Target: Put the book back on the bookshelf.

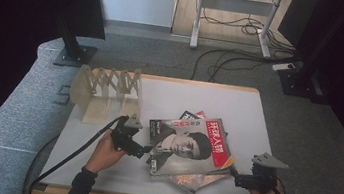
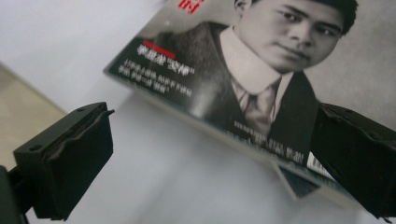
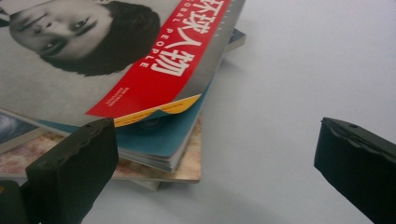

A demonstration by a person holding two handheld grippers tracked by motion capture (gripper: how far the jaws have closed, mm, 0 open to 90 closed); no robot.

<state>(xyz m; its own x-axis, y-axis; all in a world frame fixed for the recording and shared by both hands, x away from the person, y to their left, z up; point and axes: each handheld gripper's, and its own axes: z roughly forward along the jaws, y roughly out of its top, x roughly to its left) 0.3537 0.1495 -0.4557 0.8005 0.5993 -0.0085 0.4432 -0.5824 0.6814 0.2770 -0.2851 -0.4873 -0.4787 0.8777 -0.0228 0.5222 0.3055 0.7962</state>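
Open tabletop rings the stack on three sides

Around the untidy stack of glossy magazines [image 1: 190,152], the pale grey tabletop [image 1: 238,111] lies bare behind, right and in front; only the beige folding accordion rack [image 1: 107,91], behind-left of the stack, blocks passage.

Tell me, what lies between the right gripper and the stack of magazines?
Nothing lies there. In the high view, the right gripper is just off the corner of the magazine stack, and the right gripper view shows bare white table between its open fingers.
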